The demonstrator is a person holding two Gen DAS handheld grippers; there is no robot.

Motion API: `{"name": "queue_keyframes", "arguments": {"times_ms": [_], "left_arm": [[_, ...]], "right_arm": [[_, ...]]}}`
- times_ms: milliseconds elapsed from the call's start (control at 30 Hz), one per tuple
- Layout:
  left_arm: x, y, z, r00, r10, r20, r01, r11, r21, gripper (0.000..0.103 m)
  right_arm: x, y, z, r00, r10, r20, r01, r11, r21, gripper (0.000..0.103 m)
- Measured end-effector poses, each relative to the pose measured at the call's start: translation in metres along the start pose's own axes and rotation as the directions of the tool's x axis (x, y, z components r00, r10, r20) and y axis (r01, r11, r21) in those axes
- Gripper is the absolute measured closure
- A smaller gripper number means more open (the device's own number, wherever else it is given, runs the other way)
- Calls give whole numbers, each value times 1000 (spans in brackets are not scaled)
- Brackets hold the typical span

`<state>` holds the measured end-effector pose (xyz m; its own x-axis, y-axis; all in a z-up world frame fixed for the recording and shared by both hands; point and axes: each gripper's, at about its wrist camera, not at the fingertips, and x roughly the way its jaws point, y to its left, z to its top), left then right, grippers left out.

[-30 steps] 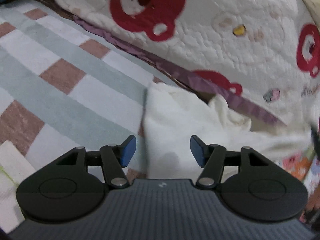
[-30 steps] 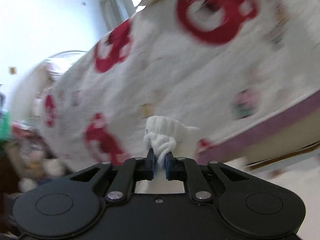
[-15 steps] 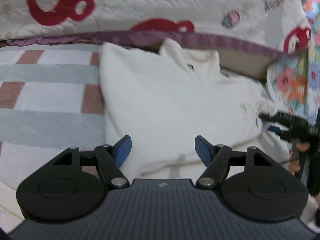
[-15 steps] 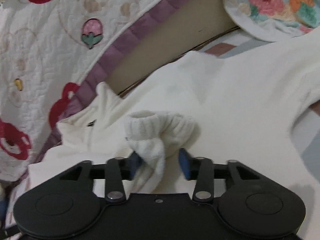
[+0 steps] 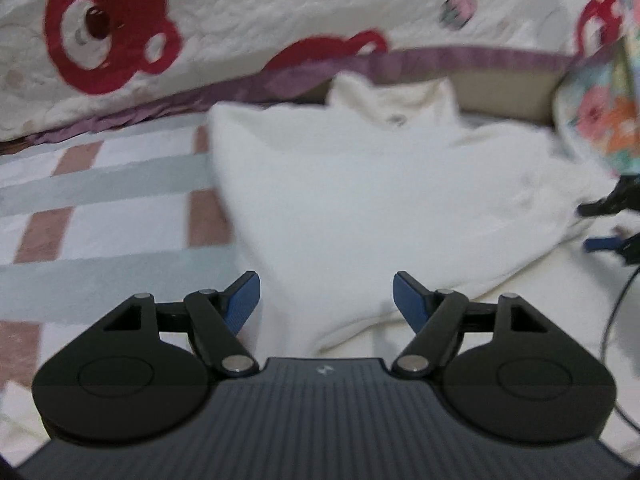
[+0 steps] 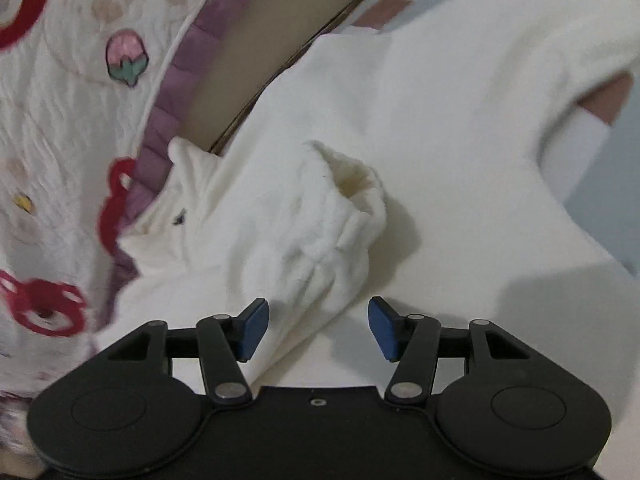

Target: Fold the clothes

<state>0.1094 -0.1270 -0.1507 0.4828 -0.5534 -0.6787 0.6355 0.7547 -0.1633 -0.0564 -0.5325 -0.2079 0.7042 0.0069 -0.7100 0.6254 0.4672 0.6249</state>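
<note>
Striped checked bedsheet [image 5: 100,216] beneath one cream sweater [image 5: 360,208] lying flat beside one bear-print quilt [image 5: 240,12], one sleeve cuff [image 6: 344,204] folded onto its body, left tongs [image 5: 327,304] released, right tongs [image 6: 319,328] released around the sleeve.

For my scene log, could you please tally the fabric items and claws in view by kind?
White sweater: 1
Bear quilt: 1
Floral fabric: 1
Checked sheet: 1
Claws, left claw and right claw, both open: 2
Total: 6
</note>
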Motion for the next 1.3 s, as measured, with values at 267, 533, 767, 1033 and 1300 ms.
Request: {"name": "queue_keyframes", "arguments": {"times_ms": [267,533,767,1033,1300], "left_arm": [[21,-49,-8,998,-14,-60,24,983,180,30],[39,-40,-6,994,10,-108,2,994,112,43],[16,2,0,995,-24,-93,11,989,-144,95],[20,10,-5,984,-8,-177,-22,986,-165,97],[4,32,3,999,-18,-38,7,959,-282,51]], "right_arm": [[-32,-5,26,988,109,113,-105,994,-40,42],[20,43,76,996,-72,-52,54,954,-295,36],[5,72,58,976,217,-1,-178,796,-578,95],[28,45,37,987,-99,123,157,711,-686,89],[30,45,29,984,-46,173,155,704,-694,79]]}}
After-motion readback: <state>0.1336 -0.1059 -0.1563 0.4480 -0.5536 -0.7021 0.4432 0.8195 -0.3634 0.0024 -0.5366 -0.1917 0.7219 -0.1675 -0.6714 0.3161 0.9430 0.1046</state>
